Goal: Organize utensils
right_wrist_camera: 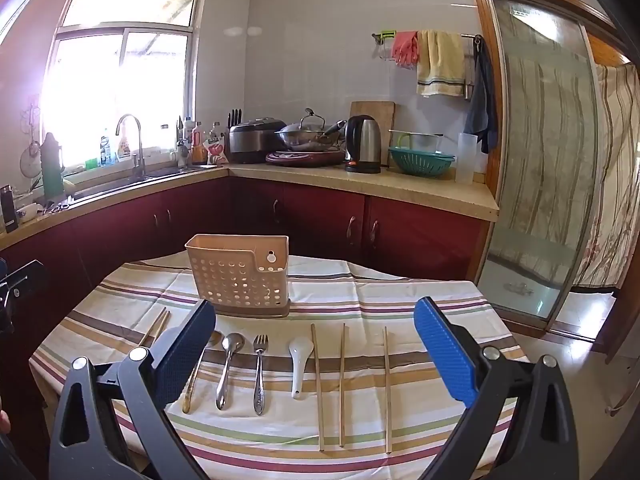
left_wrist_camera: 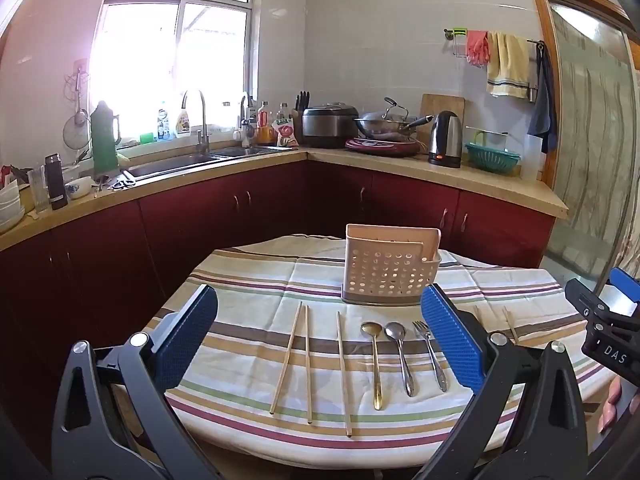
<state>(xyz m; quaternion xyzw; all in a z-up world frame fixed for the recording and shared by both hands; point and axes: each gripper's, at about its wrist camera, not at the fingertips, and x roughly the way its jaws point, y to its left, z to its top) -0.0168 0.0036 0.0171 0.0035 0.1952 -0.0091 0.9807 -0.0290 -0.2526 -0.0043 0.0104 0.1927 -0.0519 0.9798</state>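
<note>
progress: basically zero so far. The perforated caddy (right_wrist_camera: 240, 276) looks empty as far as I can see through the holes, and everything is laid out on the striped tablecloth (right_wrist_camera: 400, 292), so all the sorting is left, I'd guess.

caddy: stands upright toward the far side of the table, everything else sits on the near side of it.

chopsticks left of caddy: three (left_wrist_camera: 308, 364), lying lengthwise, nearly parallel.

chopsticks right of caddy: three more (right_wrist_camera: 342, 384), same layout. Six singles total, so three pairs if they match.

metal spoons: two, a gold-toned one (left_wrist_camera: 375, 364) and a silver one (left_wrist_camera: 400, 356), just in front of the caddy.

fork: one (right_wrist_camera: 260, 372), right beside the silver spoon.

ceramic spoon: one, white (right_wrist_camera: 299, 364), between the fork and the right-hand chopsticks.

left gripper (left_wrist_camera: 320, 328): jaws spread wide, nothing between them, hanging over the near edge, well short of the caddy.

right gripper (right_wrist_camera: 316, 344): same deal, spread wide and holding nothing, on the near side.
</note>
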